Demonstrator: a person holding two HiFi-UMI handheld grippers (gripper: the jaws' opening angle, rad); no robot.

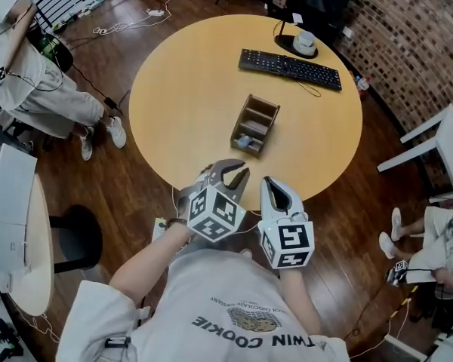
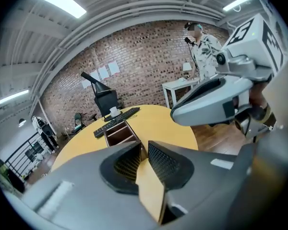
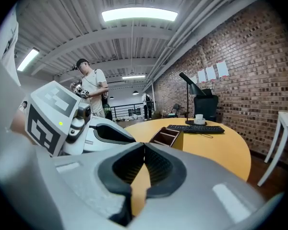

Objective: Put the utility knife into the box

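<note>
Two tongs are hovering side by side over the near edge of the round yellow surface. The left tongs are standing slightly apart at the tips with nothing between them. The right tongs are pressed together, also empty. Both are pointing toward the wooden box, which is sitting near the middle of the surface. A small grey utility knife is lying inside its nearest compartment, apart from both tongs. Beyond the box, a black keyboard and a white cup are resting near the far edge.
</note>
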